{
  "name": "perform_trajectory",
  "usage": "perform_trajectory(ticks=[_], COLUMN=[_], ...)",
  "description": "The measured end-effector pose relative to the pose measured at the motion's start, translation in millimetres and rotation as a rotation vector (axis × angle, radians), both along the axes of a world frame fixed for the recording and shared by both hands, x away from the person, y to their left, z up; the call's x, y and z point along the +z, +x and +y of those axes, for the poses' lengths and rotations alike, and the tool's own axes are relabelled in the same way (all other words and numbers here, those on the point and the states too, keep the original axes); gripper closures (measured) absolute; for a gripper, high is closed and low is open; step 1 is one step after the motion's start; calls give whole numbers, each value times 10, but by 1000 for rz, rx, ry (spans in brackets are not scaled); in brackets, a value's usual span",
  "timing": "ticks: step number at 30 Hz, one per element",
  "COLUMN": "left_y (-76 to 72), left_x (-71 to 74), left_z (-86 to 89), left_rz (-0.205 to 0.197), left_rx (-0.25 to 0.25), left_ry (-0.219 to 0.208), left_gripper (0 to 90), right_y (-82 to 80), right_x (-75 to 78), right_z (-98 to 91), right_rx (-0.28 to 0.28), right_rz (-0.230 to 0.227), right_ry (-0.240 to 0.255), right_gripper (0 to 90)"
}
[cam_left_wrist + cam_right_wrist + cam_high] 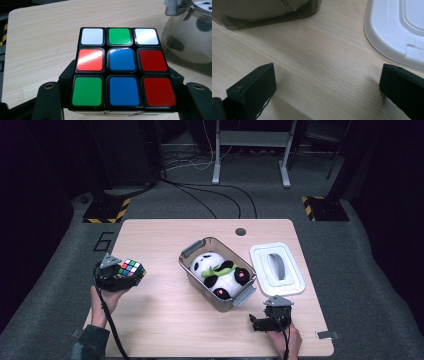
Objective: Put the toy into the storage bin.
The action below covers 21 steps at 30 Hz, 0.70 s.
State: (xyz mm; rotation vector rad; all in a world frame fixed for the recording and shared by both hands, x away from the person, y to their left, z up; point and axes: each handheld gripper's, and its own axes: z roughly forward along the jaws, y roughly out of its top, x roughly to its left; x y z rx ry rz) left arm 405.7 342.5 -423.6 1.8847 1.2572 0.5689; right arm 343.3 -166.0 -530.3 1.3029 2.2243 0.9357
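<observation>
Left tool (pixel 131 276) gripping a puzzle cube (pixel 121 67) above the counter (pixel 165 315), right tool (pixel 327 82) jaws wide over bare wood, near the white lid (pixel 397 30), toy panda (pixel 220 274) in the clear box (pixel 192 251)

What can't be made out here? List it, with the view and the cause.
- Puzzle cube, left gripper view: its lower edge is cut off by the frame, its sides hidden by the jaws.
- Plush panda, right gripper view: blurred behind the bin wall and cut off.
- White lid, right gripper view: cut off by the edge.
</observation>
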Motion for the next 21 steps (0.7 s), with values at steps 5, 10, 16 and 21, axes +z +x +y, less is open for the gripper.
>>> perform_trajectory(ticks=[5,10,16,21], left_y=[17,34,66,108], left_x=[96,203,313,398], left_z=[-90,-203,-370,-511], left_rz=[-6,-20,-28,-38], left_rx=[-24,-56,-96,-131], left_ry=[-3,-9,-5,-8], left_gripper=[337,337,337,337], right_y=[0,0,0,0], right_x=[0,0,0,0], right_z=[0,0,0,0], right_rx=[0,-1,0,0], right_rz=[0,0,0,0], right_ry=[0,0,0,0], right_gripper=[2,1,2,2])
